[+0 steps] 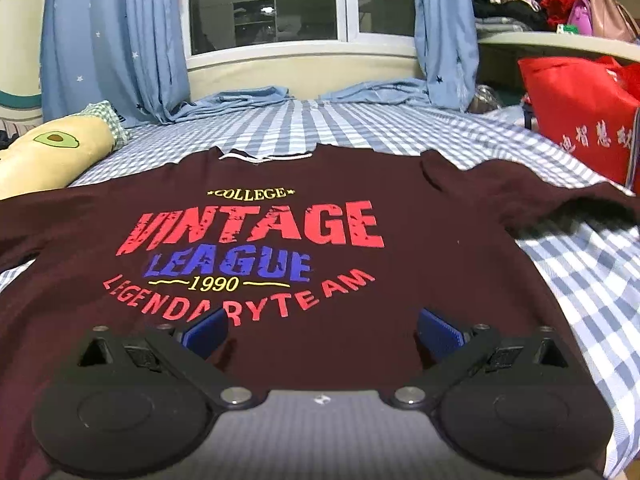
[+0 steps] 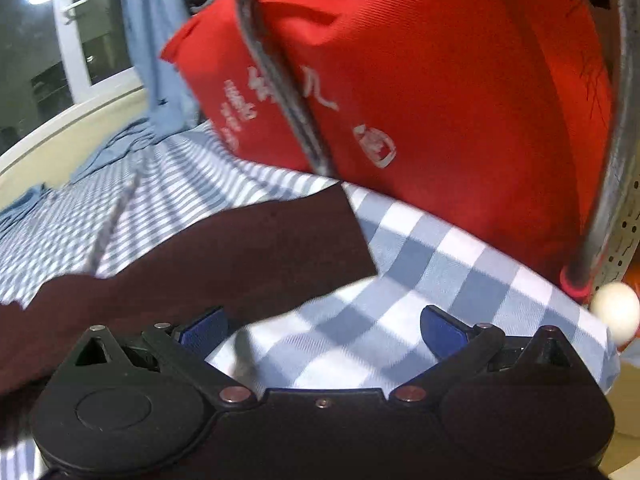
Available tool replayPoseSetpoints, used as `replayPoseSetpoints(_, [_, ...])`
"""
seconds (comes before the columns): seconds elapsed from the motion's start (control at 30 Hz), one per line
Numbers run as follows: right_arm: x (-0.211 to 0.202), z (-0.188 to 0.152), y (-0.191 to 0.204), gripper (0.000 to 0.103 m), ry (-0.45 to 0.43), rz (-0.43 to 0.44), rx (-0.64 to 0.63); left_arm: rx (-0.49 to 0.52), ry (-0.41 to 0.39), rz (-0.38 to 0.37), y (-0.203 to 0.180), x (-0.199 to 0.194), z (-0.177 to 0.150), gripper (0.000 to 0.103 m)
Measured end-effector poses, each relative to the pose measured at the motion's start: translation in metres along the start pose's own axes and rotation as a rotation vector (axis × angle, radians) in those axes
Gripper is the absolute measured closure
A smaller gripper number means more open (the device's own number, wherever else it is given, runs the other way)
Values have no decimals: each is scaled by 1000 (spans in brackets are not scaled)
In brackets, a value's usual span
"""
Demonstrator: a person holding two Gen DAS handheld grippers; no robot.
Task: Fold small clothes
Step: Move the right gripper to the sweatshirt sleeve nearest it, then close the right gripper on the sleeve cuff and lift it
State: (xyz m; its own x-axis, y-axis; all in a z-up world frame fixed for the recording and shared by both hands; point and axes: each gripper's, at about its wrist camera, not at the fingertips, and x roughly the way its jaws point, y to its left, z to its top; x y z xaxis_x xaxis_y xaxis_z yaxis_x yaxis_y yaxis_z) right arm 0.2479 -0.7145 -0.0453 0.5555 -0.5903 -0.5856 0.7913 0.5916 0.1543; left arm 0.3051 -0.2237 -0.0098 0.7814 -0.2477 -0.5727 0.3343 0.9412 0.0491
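A dark maroon T-shirt point(image 1: 420, 208) with a "VINTAGE LEAGUE" print lies flat, face up, on the blue-and-white checked bedsheet point(image 1: 360, 124), collar toward the window. My left gripper point(image 1: 322, 330) hovers open over the shirt's lower half, its blue pads empty. In the right wrist view one maroon sleeve point(image 2: 256, 248) stretches across the sheet point(image 2: 440, 256). My right gripper point(image 2: 324, 330) is open just in front of that sleeve's cuff end, its left pad near the sleeve's edge, nothing between the fingers.
A red fabric bag point(image 2: 440, 80) with grey straps stands on the bed right beside the sleeve; the red bag point(image 1: 576, 116) is at the right in the left wrist view. A yellow avocado pillow point(image 1: 52, 152) lies at the left. Blue curtains point(image 1: 108, 40) hang behind.
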Motion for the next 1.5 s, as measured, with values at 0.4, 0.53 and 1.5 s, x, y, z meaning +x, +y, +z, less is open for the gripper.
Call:
replayPoseSetpoints(0.4, [35, 23, -4, 70, 1, -75, 98, -7, -34, 29, 17, -6, 13, 1])
replayPoseSetpoints(0.53, [21, 28, -2, 85, -45, -38, 69, -52, -49, 44, 38, -7, 25, 1])
replayPoseSetpoints(1.5, [-199, 34, 246, 90, -241, 751, -215, -241, -162, 269, 151, -62, 28, 1])
